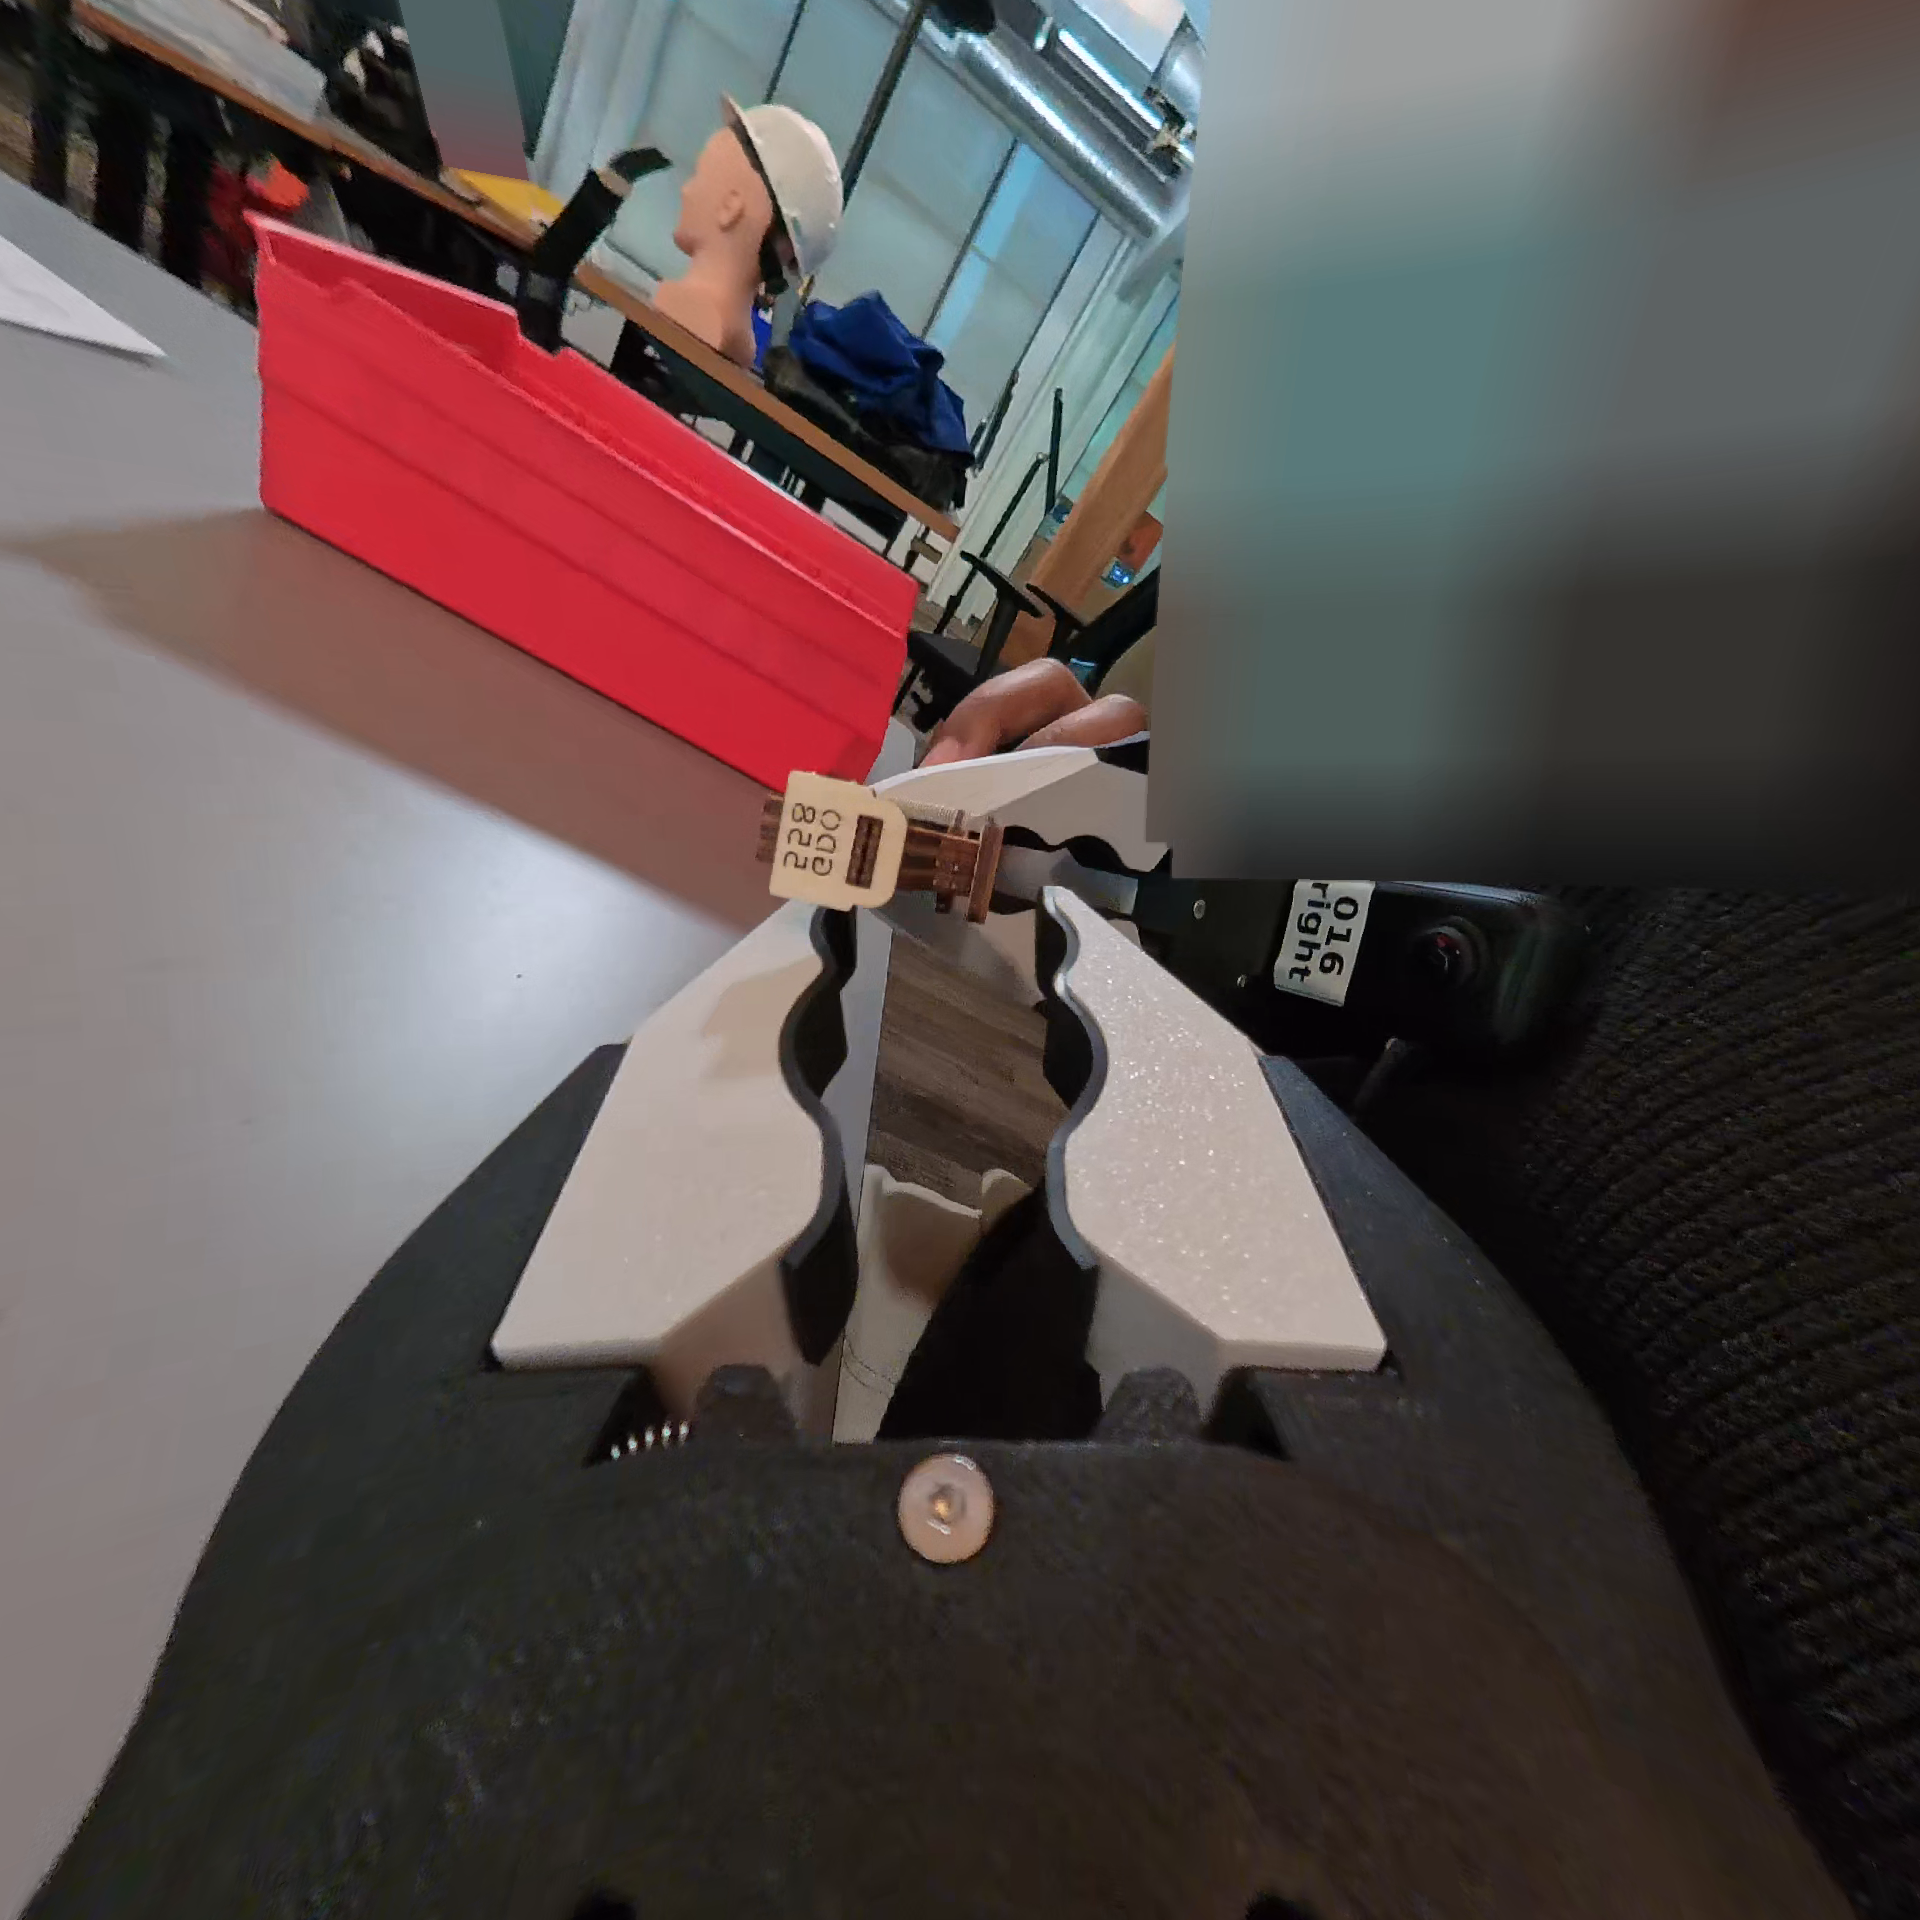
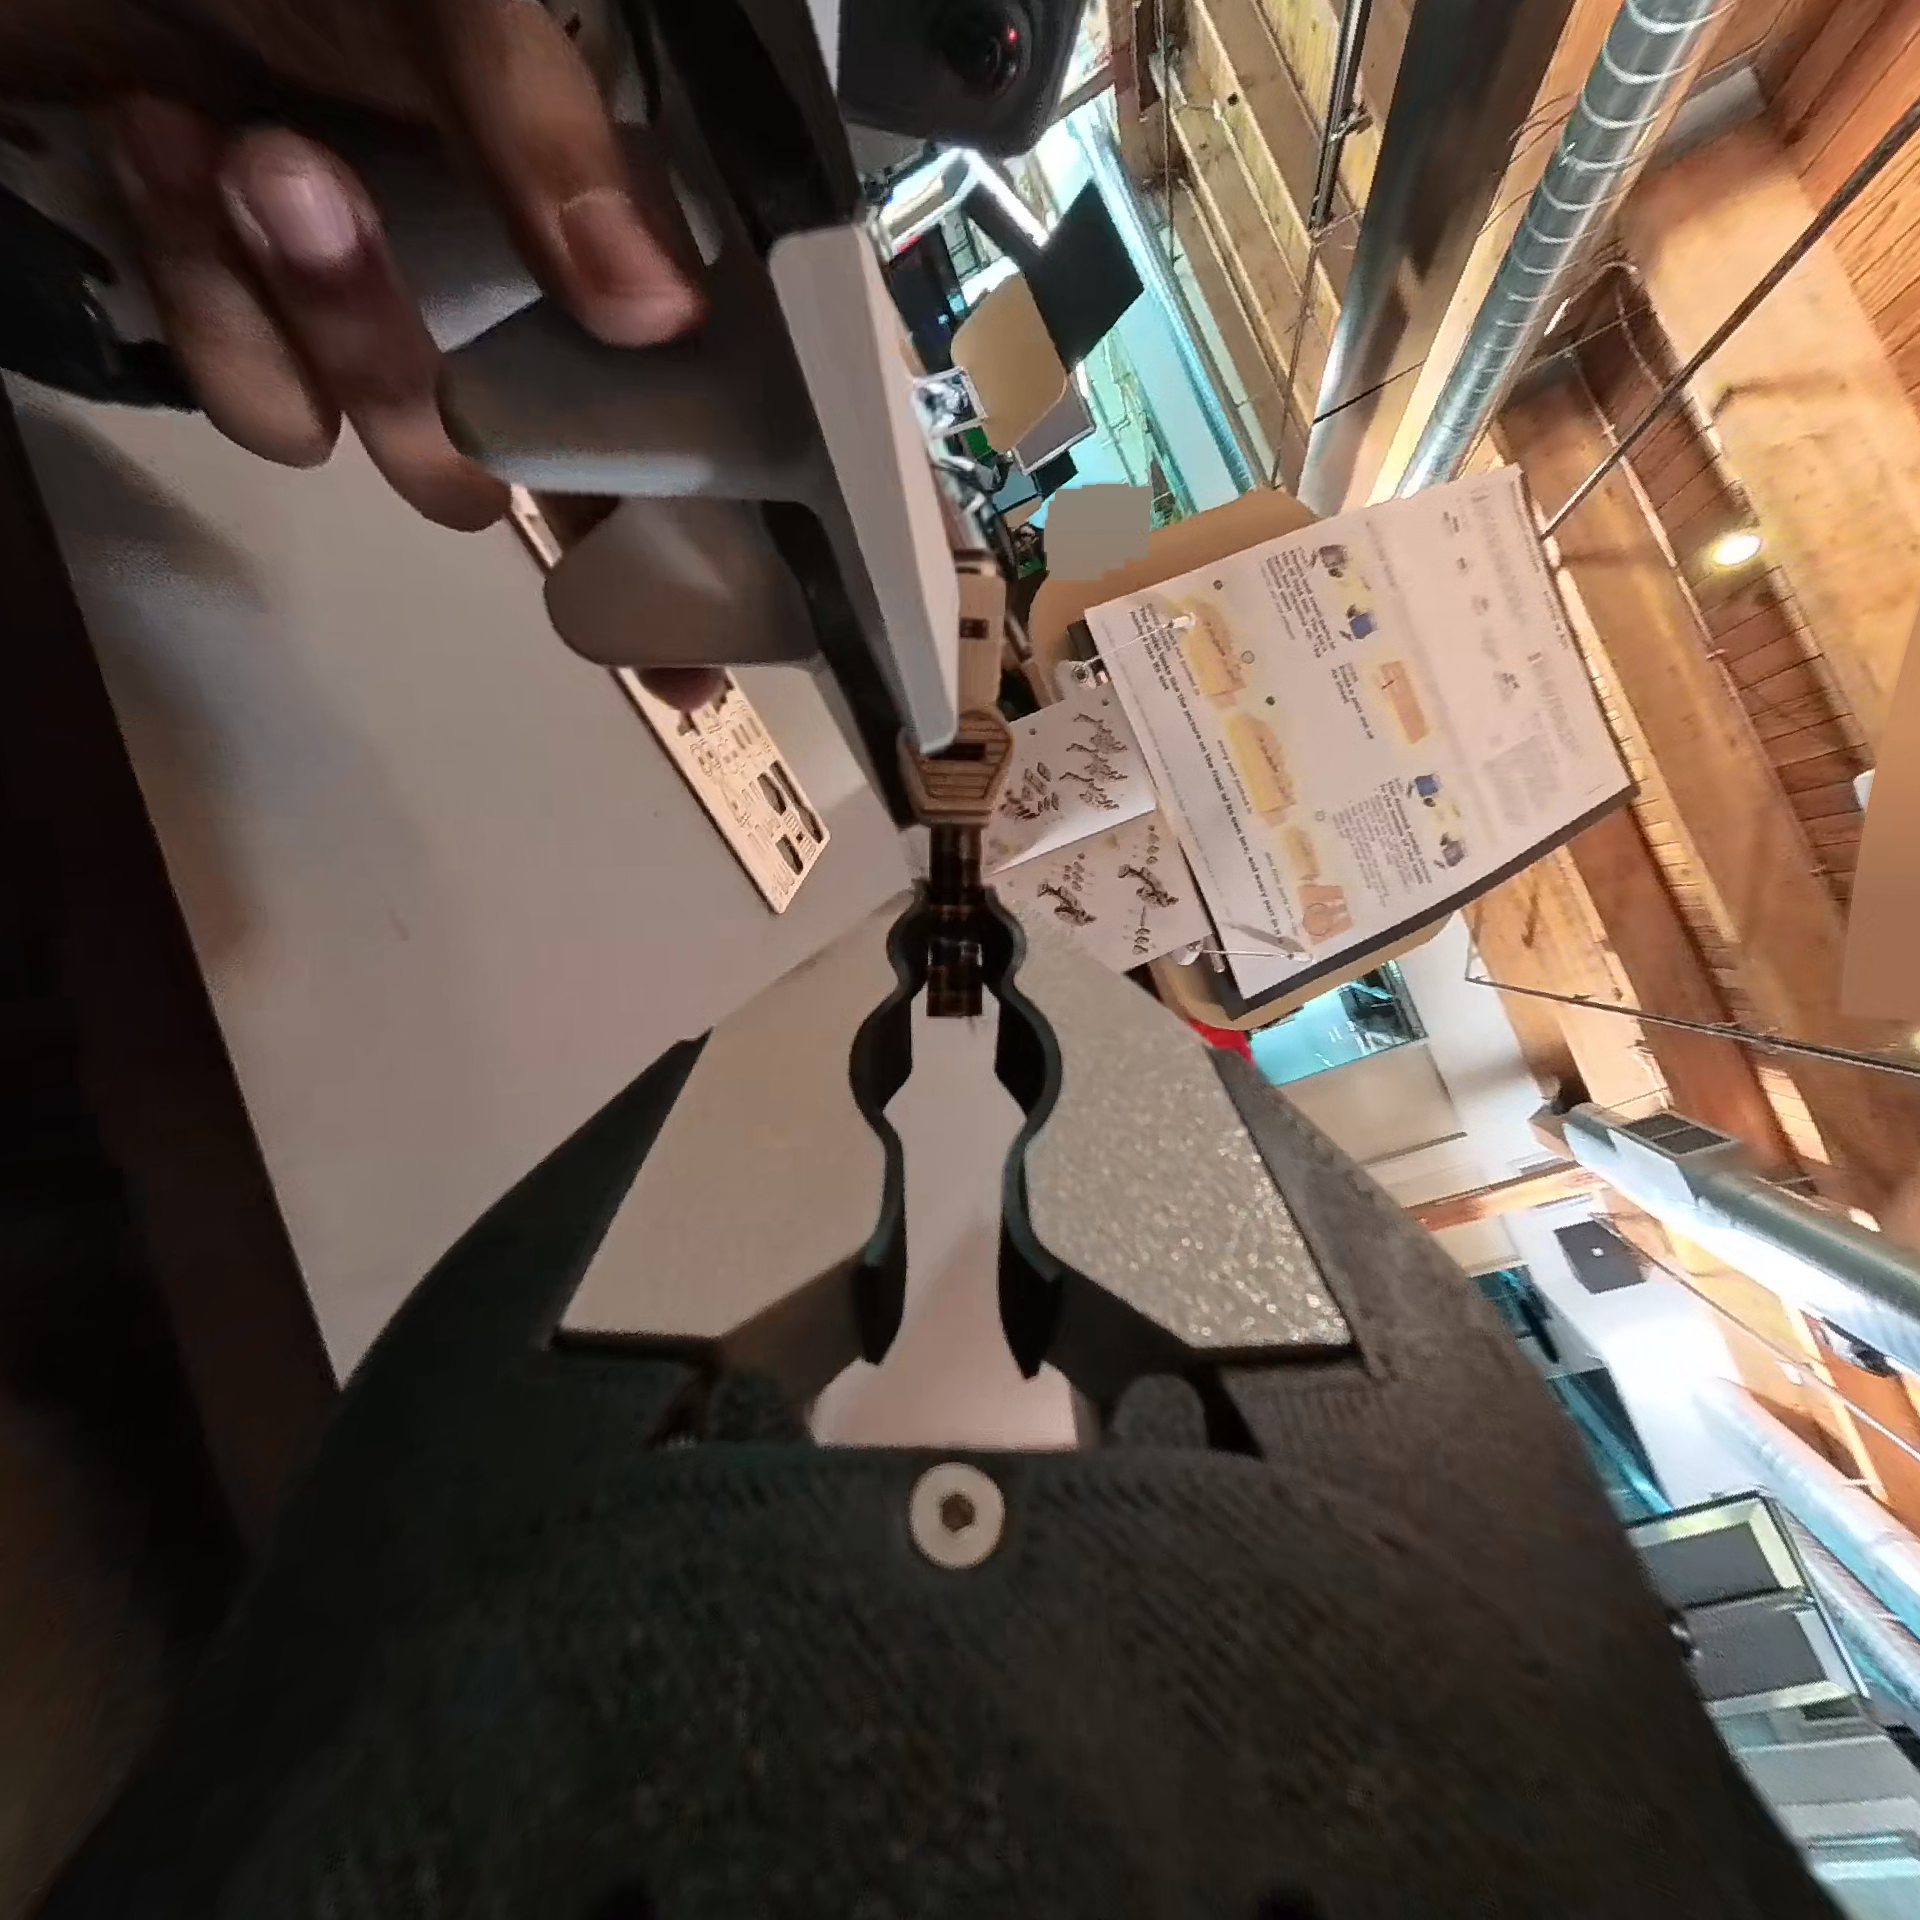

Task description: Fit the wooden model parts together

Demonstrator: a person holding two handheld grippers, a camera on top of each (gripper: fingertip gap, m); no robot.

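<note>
Up close, the right gripper (image 2: 951, 925) is closed on the dark laser-cut stem of a small wooden model part (image 2: 954, 831), pinched between its fingertips. The part's pale hexagonal end sticks out just beyond those tips and touches the tip of the left gripper (image 1: 935, 914). Seen from the left wrist, the left gripper's grey fingers (image 1: 717, 1122) stand slightly apart with nothing clamped between them; the wooden assembly sits just past their tips, its pale tab (image 1: 831, 842) to the left. A red bin (image 1: 561, 520) rests on the grey table (image 1: 260, 987) well beyond the fingers.
</note>
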